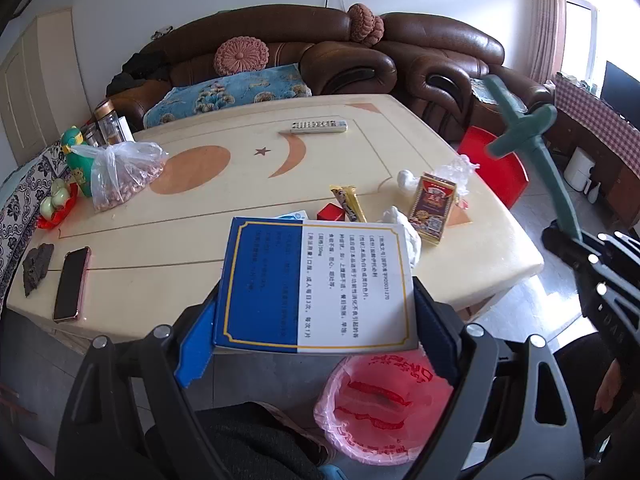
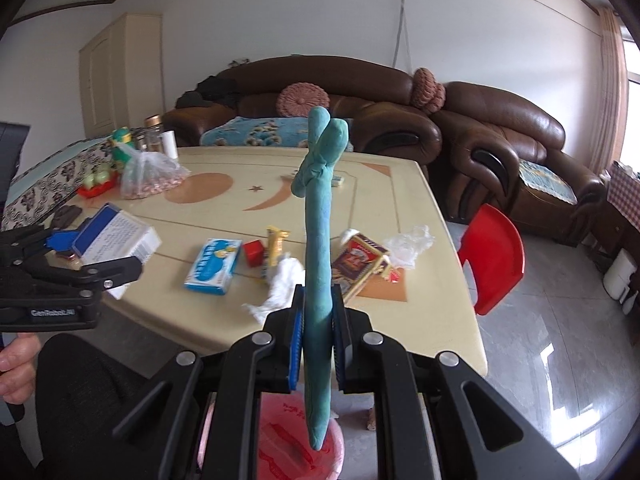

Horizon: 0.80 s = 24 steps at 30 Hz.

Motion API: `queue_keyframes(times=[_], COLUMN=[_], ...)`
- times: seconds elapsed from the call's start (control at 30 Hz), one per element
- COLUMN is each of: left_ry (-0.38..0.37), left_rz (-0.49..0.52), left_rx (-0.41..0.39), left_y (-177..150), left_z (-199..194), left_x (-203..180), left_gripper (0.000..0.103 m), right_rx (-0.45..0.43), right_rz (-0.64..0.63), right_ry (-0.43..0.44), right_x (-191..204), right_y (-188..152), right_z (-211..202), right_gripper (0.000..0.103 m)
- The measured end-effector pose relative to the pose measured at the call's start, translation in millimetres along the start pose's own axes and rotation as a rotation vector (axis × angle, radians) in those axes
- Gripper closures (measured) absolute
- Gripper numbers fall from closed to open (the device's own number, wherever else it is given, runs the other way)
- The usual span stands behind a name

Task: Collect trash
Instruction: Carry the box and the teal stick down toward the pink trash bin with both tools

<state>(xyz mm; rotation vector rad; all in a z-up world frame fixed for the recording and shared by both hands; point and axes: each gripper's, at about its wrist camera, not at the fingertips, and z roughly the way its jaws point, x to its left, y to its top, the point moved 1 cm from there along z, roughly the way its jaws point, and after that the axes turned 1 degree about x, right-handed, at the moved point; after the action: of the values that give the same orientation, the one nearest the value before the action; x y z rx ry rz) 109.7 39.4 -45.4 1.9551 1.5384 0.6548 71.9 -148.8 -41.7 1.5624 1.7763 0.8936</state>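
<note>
My left gripper (image 1: pixel 316 320) is shut on a blue and white medicine box (image 1: pixel 316 276), held above the table's near edge; it also shows in the right wrist view (image 2: pixel 116 240). My right gripper (image 2: pixel 318 332) is shut on a long teal knotted stick-like object (image 2: pixel 318 240), upright over the bin; it shows at right in the left wrist view (image 1: pixel 532 148). A bin lined with a pink bag (image 1: pixel 380 404) stands on the floor below both grippers (image 2: pixel 280 444). On the cream table (image 2: pixel 400 200) lie crumpled tissue (image 2: pixel 282 284), a light blue box (image 2: pixel 214 266), a small red box (image 2: pixel 253 252), a gold wrapper (image 2: pixel 276 246), a red patterned box (image 2: pixel 356 266) and clear plastic (image 2: pixel 410 244).
A phone (image 1: pixel 72 284), a dark lump (image 1: pixel 38 268), a bag of nuts (image 1: pixel 120 176), a green figurine (image 1: pixel 76 156), jars (image 1: pixel 108 122) and a remote (image 1: pixel 319 125) sit farther out. A red chair (image 2: pixel 494 258) stands to the table's right. Brown sofas (image 2: pixel 400 116) line the wall.
</note>
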Motion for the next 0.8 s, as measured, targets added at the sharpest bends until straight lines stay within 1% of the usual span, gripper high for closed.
queue_keyframes(times=[0.17, 0.23, 0.3, 0.33, 0.4, 0.47, 0.53, 0.57, 0.63, 0.8], left_ry=[0.000, -0.011, -0.020, -0.010, -0.048, -0.061, -0.073, -0.077, -0.089, -0.089], left_rz=[0.007, 0.007, -0.001, 0.000, 0.004, -0.001, 0.004, 0.001, 0.004, 0.034], left_rx=[-0.007, -0.010, -0.012, -0.012, 0.020, 0.057, 0.095, 0.114, 0.132, 0.165], left_y=[-7.0, -8.5, -11.0, -13.2, -21.5, -32.5, -42.5, -48.2, -54.1, -68.4], left_z=[-15.5, -20.2, -21.3, -20.4, -12.6, -1.4, 9.6, 15.2, 21.8, 37.2], left_x=[-5.3, -7.6, -7.7, -7.6, -8.5, -10.5, -13.4, -15.5, -17.6, -25.4], left_gripper=[0.019, 0.019, 0.019, 0.019, 0.019, 0.019, 0.019, 0.019, 0.019, 0.019], right_rx=[-0.005, -0.001, 0.021, 0.051, 0.084, 0.106, 0.143, 0.152, 0.158, 0.206], right_rz=[0.003, -0.001, -0.025, -0.020, -0.015, -0.032, -0.027, -0.037, -0.048, -0.039], right_ry=[0.025, 0.021, 0.020, 0.027, 0.055, 0.047, 0.079, 0.078, 0.074, 0.109], right_x=[8.4, 10.8, 13.4, 14.0, 17.6, 22.9, 25.3, 27.0, 29.7, 32.5], right_y=[-3.2, -7.8, -14.7, -20.3, -31.4, -40.0, -48.5, -50.9, -55.1, -69.3], right_z=[-15.9, -19.2, -14.2, -8.9, -1.4, 6.8, 16.6, 19.7, 25.4, 43.4], right_gripper=[0.090, 0.090, 0.090, 0.091, 0.091, 0.091, 0.091, 0.091, 0.091, 0.091])
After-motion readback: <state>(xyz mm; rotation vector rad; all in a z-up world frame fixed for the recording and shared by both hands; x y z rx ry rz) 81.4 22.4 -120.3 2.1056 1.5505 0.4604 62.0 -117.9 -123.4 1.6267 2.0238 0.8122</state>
